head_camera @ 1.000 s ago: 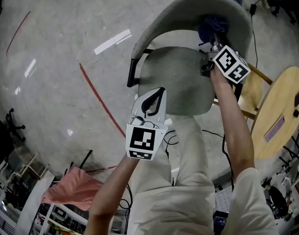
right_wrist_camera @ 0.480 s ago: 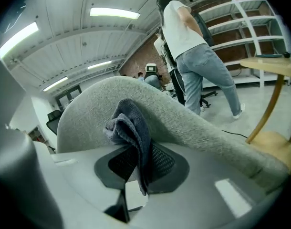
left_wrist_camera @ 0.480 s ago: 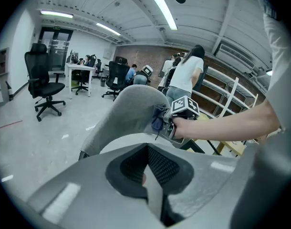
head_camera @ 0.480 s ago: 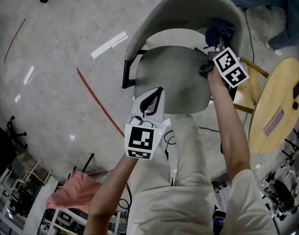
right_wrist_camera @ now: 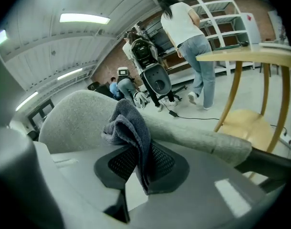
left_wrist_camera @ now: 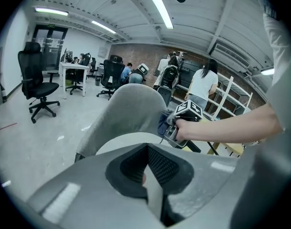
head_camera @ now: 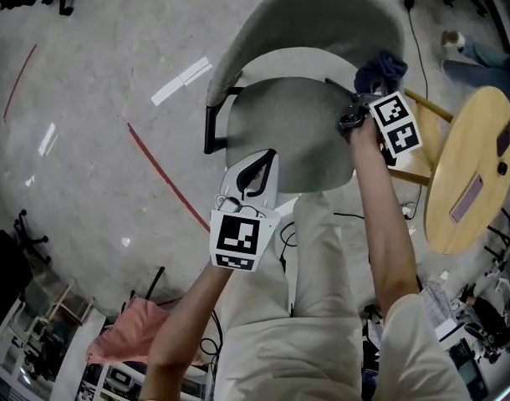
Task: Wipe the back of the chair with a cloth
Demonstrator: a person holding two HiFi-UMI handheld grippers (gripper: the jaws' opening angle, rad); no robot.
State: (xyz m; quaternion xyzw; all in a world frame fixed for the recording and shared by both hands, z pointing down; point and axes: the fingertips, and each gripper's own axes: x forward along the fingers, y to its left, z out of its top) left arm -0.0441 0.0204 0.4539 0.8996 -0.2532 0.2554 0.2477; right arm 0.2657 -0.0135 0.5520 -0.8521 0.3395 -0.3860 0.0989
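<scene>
At the upper right of the head view, the right gripper [head_camera: 369,88] is clamped on a dark blue terry cloth [head_camera: 380,65]. The right gripper view confirms it: both pads are closed on the cloth's lower fold, with the rest bunched above the jaws. The cloth sits at the right-hand end of the grey upholstered chair's curved backrest [head_camera: 322,11], on its inner face. In the left gripper view, cloth and backrest appear to be touching.

At centre frame, the left gripper [head_camera: 266,164] hangs over the front edge of the chair's grey seat [head_camera: 288,128], well apart from the cloth. In its own view its jaws are brought together with nothing between them.

A round light-wood table [head_camera: 472,165] stands at the right edge of the frame, beside the chair. A pink fabric [head_camera: 125,332] lies at lower left.
</scene>
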